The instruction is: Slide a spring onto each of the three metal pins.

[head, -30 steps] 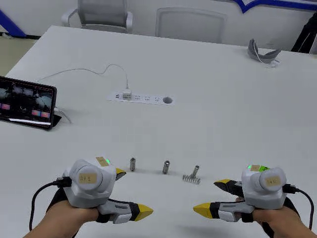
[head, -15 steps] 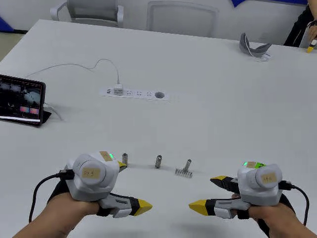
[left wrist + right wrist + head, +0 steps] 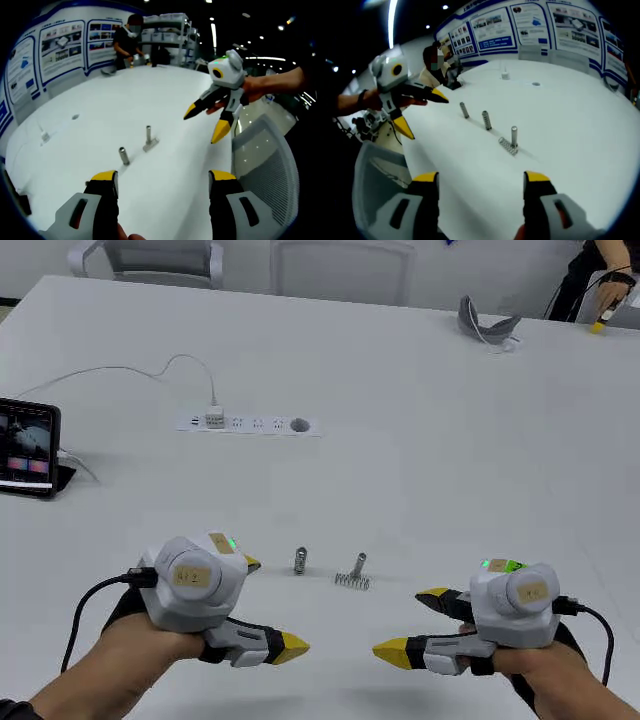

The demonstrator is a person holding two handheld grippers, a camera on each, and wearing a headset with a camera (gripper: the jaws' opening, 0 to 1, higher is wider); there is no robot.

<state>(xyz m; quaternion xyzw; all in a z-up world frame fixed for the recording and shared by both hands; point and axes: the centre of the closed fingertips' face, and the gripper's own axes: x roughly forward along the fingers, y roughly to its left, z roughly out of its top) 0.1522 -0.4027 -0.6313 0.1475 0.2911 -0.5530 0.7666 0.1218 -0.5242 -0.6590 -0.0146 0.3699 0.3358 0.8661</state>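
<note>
Three short metal pins stand in a row on the white table. In the right gripper view the left pin (image 3: 464, 110) and middle pin (image 3: 486, 120) look ribbed, each with a spring on it. The right pin (image 3: 514, 135) is bare, and a loose spring (image 3: 506, 145) lies at its base. The head view shows the sprung middle pin (image 3: 300, 560), the bare pin (image 3: 357, 565) and the lying spring (image 3: 351, 582). My left gripper (image 3: 272, 604) is open at the row's left end and covers the left pin. My right gripper (image 3: 409, 622) is open, right of the bare pin.
A white power strip (image 3: 240, 424) with a plugged cable lies mid-table. A tablet (image 3: 25, 450) stands at the left edge. A grey band (image 3: 485, 325) rests at the far right. Chairs (image 3: 340, 265) line the far side, and a person's hand (image 3: 610, 285) shows at the top right.
The head camera has swung, so the pins sit further left in view. My left gripper's upper tip now covers the left pin. Both grippers stay open and hold nothing.
</note>
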